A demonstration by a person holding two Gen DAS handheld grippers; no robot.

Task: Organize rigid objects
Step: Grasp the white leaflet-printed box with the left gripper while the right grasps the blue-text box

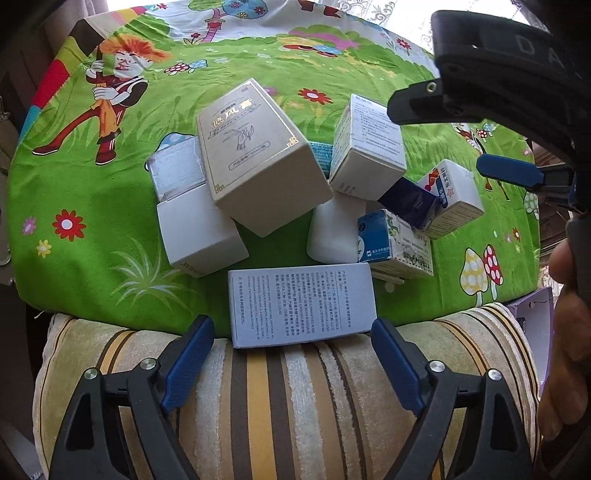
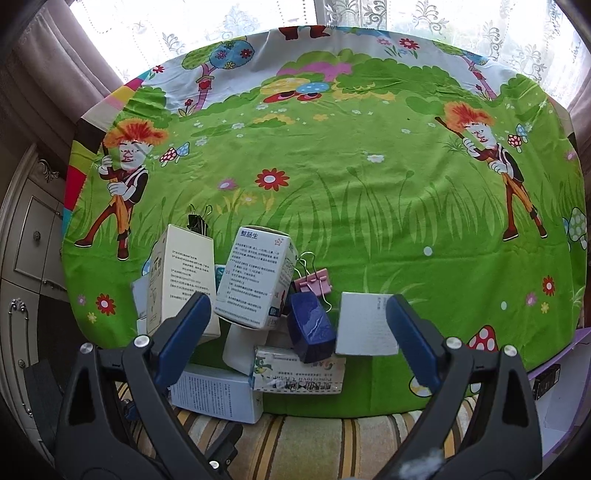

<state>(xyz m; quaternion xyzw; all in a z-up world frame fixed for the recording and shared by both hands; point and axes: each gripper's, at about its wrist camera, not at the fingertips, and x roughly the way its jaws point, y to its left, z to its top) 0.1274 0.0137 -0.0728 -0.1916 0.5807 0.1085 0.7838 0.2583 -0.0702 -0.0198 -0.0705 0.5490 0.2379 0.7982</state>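
Right wrist: black binder clip point(image 2: 197, 222) half-hidden behind box point(image 2: 181, 284).

The cartoon-printed tablecloth point(image 2: 369, 192) is matt woven cloth. The beige box point(image 1: 255, 155) is matt cardboard with shiny gold edging; the dark blue box point(image 2: 310, 328) looks glossy. The striped cushion point(image 1: 288, 406) is fuzzy pile.

A home, probably a bedroom or sitting room. Cartoon-print cloth point(image 2: 332, 192) with gnomes, flowers and mushrooms spread over a table; striped plush cushion point(image 1: 288, 398) at the near edge. Lace curtains point(image 2: 424, 18) across a bright window, heavier drapes point(image 2: 33, 85) beside them. Cream cabinet point(image 2: 29, 236) with ornate carved trim and drawer knobs at left.
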